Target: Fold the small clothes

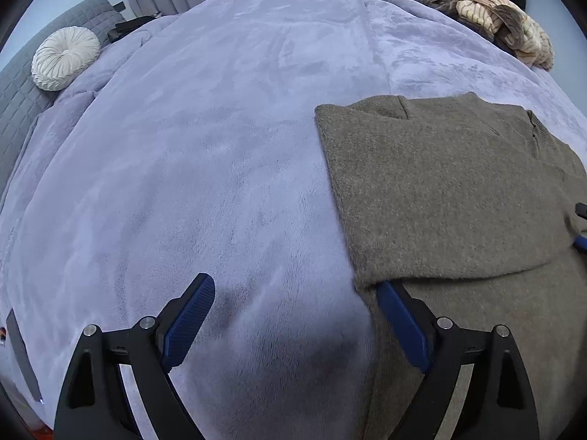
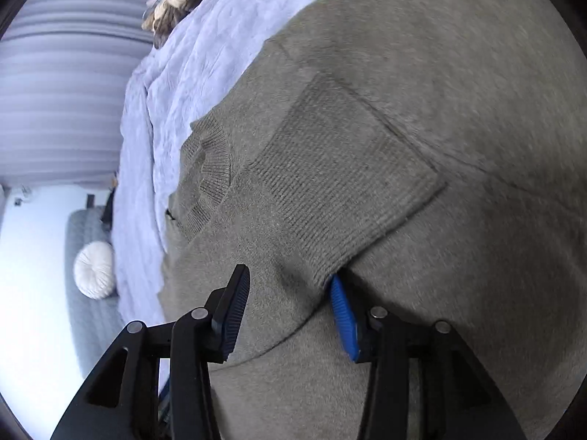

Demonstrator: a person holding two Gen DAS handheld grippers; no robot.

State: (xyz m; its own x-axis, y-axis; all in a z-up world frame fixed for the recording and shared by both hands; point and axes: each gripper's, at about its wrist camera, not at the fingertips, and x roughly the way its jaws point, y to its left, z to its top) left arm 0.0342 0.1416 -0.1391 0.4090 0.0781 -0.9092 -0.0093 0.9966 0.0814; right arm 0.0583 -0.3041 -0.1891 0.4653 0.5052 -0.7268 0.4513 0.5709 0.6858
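A grey-brown knit sweater (image 1: 447,190) lies partly folded on the lavender blanket (image 1: 220,146), at the right of the left wrist view. My left gripper (image 1: 293,315) is open at the sweater's near left corner, and its right finger tip lies under the folded edge. The sweater fills the right wrist view (image 2: 403,110), with a ribbed cuff (image 2: 341,190) folded over the body and the ribbed collar (image 2: 209,168) to the left. My right gripper (image 2: 290,308) is open around a fold of the sweater just below the cuff, and its right finger tip lies under the cuff's edge.
A pile of striped and fuzzy clothes (image 1: 488,18) lies at the bed's far right corner. A round white cushion (image 1: 64,57) rests on a grey quilted seat (image 1: 22,84) beside the bed. Curtains (image 2: 55,91) hang behind.
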